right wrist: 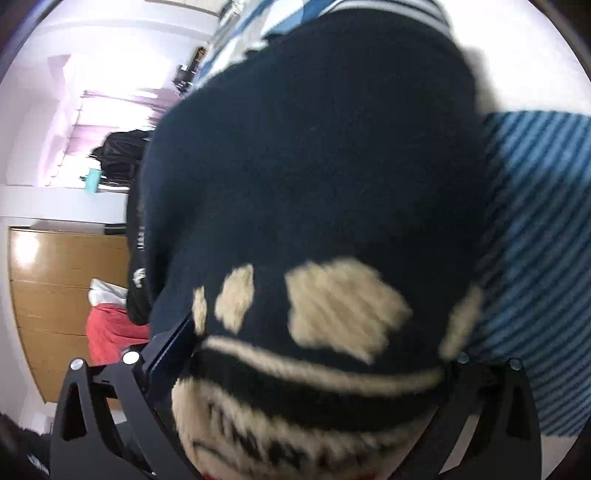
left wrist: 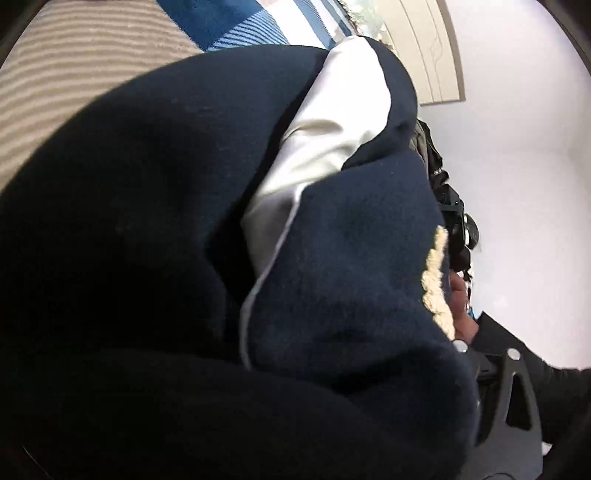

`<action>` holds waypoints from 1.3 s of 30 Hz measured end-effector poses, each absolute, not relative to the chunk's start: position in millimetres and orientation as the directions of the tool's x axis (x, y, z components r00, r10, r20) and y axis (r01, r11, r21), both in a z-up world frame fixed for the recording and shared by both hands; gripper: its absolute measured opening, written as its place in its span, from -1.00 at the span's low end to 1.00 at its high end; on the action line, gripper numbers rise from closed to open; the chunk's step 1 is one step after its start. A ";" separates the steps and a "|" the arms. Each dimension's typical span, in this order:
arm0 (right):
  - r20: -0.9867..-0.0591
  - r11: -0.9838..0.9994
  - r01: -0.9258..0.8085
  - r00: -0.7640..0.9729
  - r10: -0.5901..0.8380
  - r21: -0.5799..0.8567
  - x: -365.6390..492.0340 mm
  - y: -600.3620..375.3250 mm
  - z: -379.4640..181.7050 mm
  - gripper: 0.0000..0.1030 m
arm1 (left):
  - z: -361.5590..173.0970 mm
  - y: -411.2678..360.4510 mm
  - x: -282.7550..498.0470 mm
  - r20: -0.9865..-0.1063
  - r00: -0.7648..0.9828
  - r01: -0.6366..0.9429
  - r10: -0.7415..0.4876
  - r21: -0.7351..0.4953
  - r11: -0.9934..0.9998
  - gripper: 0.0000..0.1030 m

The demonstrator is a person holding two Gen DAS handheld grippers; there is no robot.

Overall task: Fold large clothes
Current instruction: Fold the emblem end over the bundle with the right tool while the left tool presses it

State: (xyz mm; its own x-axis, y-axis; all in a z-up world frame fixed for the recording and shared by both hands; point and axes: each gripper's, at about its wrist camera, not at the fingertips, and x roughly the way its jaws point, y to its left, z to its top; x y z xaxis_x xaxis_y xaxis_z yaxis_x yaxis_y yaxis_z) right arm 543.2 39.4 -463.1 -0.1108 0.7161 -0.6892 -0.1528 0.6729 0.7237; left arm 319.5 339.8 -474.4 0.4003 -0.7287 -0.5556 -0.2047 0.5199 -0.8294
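**Navy sweater bunched up against both cameras**

The navy sweater [right wrist: 314,166] fills almost the whole right wrist view. It has cream knitted patches and a cream band near its lower edge, and it lies piled between the two black fingers [right wrist: 110,398] of the right gripper [right wrist: 295,424]. The fingers stand wide apart at either side of the heap, with the knit pressed in between them; the fingertips are buried, so whether they pinch the fabric cannot be told. To the right of the sweater lies a blue striped blanket [right wrist: 535,240]. To the left of the sweater stands a wooden dresser [right wrist: 55,288], with a red cloth [right wrist: 114,332] in front of it.

In the left wrist view the sweater [left wrist: 147,258] again covers most of the frame, folded over on itself, with a pale grey lining [left wrist: 325,140] showing in the fold. Only one black finger [left wrist: 509,398] of the left gripper shows, at the right edge of the sweater; the other is hidden under the fabric, so its opening and hold cannot be told. Above the sweater are a beige striped cover [left wrist: 74,74] and the blue blanket [left wrist: 229,22].
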 end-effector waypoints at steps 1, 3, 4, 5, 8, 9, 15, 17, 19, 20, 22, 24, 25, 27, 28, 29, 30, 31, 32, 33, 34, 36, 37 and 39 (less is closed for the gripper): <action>-0.695 0.680 -0.147 -0.115 0.710 0.718 544.9 42.1 -463.5 0.92 | -474.2 338.2 320.6 -0.554 0.402 -0.206 -0.729 -0.830 0.518 0.89; -0.691 0.680 -0.126 -0.112 0.714 0.723 543.8 37.7 -463.8 0.76 | -472.6 336.2 322.1 -0.540 0.418 -0.207 -0.731 -0.840 0.502 0.76; -0.690 0.679 -0.125 -0.108 0.715 0.723 542.7 34.9 -462.0 0.63 | -470.6 337.1 319.8 -0.529 0.427 -0.203 -0.733 -0.846 0.493 0.40; -0.691 0.678 -0.132 -0.097 0.717 0.723 540.9 30.2 -458.0 0.34 | -467.8 337.2 318.1 -0.525 0.435 -0.202 -0.731 -0.849 0.489 0.25; -0.672 0.656 -0.162 -0.068 0.738 0.737 532.4 24.5 -436.7 -0.04 | -456.2 334.0 309.0 -0.526 0.454 -0.181 -0.719 -0.844 0.504 0.06; -0.668 0.651 -0.172 -0.062 0.742 0.739 530.9 25.3 -432.0 -0.10 | -453.2 333.4 307.3 -0.526 0.457 -0.177 -0.717 -0.844 0.506 0.02; -0.643 0.625 -0.224 -0.014 0.765 0.748 516.3 33.7 -392.8 -0.18 | -422.2 334.7 297.0 -0.533 0.489 -0.141 -0.691 -0.829 0.541 -0.14; -0.646 0.625 -0.248 -0.006 0.763 0.740 512.7 36.1 -379.5 -0.18 | -407.0 334.7 293.4 -0.549 0.499 -0.133 -0.670 -0.813 0.567 -0.14; -0.644 0.621 -0.276 0.008 0.765 0.734 508.2 36.8 -359.7 -0.19 | -394.7 333.9 289.1 -0.550 0.506 -0.126 -0.664 -0.809 0.574 -0.14; -0.642 0.618 -0.286 0.013 0.766 0.732 505.0 37.1 -349.2 -0.19 | -389.9 332.8 287.1 -0.551 0.505 -0.125 -0.664 -0.809 0.575 -0.14; -0.641 0.617 -0.304 0.025 0.767 0.726 498.2 36.4 -331.3 -0.19 | -377.6 336.8 282.1 -0.557 0.511 -0.116 -0.654 -0.799 0.590 -0.14; -0.636 0.610 -0.321 0.030 0.771 0.724 492.0 35.5 -312.8 -0.19 | -361.7 341.7 273.0 -0.556 0.520 -0.110 -0.648 -0.796 0.595 -0.14; -0.637 0.609 -0.332 0.032 0.770 0.720 489.1 35.0 -299.9 -0.19 | -356.5 340.7 270.3 -0.552 0.523 -0.110 -0.649 -0.799 0.591 -0.14; -0.636 0.606 -0.354 0.038 0.771 0.713 486.1 28.9 -280.8 -0.19 | -342.1 337.8 264.8 -0.548 0.530 -0.101 -0.647 -0.799 0.593 -0.15; -0.634 0.603 -0.362 0.040 0.772 0.711 483.6 29.4 -272.1 -0.19 | -332.4 336.3 262.0 -0.544 0.534 -0.096 -0.647 -0.800 0.593 -0.15; -0.631 0.599 -0.368 0.043 0.775 0.711 482.4 28.7 -261.7 -0.19 | -324.6 335.0 259.2 -0.542 0.540 -0.090 -0.644 -0.798 0.596 -0.15; -0.628 0.597 -0.372 0.045 0.777 0.711 481.6 29.5 -252.3 -0.19 | -313.5 333.5 256.2 -0.540 0.549 -0.087 -0.638 -0.796 0.599 -0.15; -0.625 0.593 -0.379 0.047 0.779 0.710 480.4 30.3 -240.6 -0.19 | -305.4 333.0 253.0 -0.537 0.554 -0.088 -0.637 -0.798 0.596 -0.15; -0.624 0.589 -0.390 0.046 0.780 0.708 479.6 30.6 -231.9 -0.19 | -298.5 333.9 247.7 -0.534 0.562 -0.089 -0.631 -0.798 0.596 -0.15; -0.621 0.583 -0.399 0.043 0.783 0.708 479.7 31.2 -222.7 -0.19 | -291.9 333.9 245.6 -0.533 0.569 -0.090 -0.626 -0.798 0.596 -0.15; -0.616 0.576 -0.405 0.039 0.787 0.710 480.1 34.0 -212.3 -0.19 | -282.1 334.6 241.5 -0.534 0.579 -0.092 -0.616 -0.794 0.601 -0.15; -0.610 0.560 -0.422 0.022 0.792 0.713 481.2 43.3 -196.0 -0.19 | -265.9 336.9 235.1 -0.537 0.596 -0.110 -0.597 -0.791 0.602 -0.15; -0.610 0.553 -0.435 0.010 0.792 0.711 483.2 51.7 -186.5 -0.19 | -253.4 340.4 229.9 -0.542 0.607 -0.118 -0.580 -0.784 0.609 -0.15; -0.613 0.538 -0.457 -0.020 0.790 0.708 488.4 74.0 -169.2 -0.19 | -237.5 351.1 223.2 -0.540 0.631 -0.138 -0.557 -0.784 0.605 -0.15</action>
State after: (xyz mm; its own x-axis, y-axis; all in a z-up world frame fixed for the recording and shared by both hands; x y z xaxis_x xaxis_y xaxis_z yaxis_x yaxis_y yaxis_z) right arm 488.4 74.0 -169.2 -0.0199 0.7896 -0.6133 -0.4573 0.5383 0.7079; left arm 223.2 351.1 -237.5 0.6315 -0.5565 -0.5399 -0.1379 0.6046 -0.7845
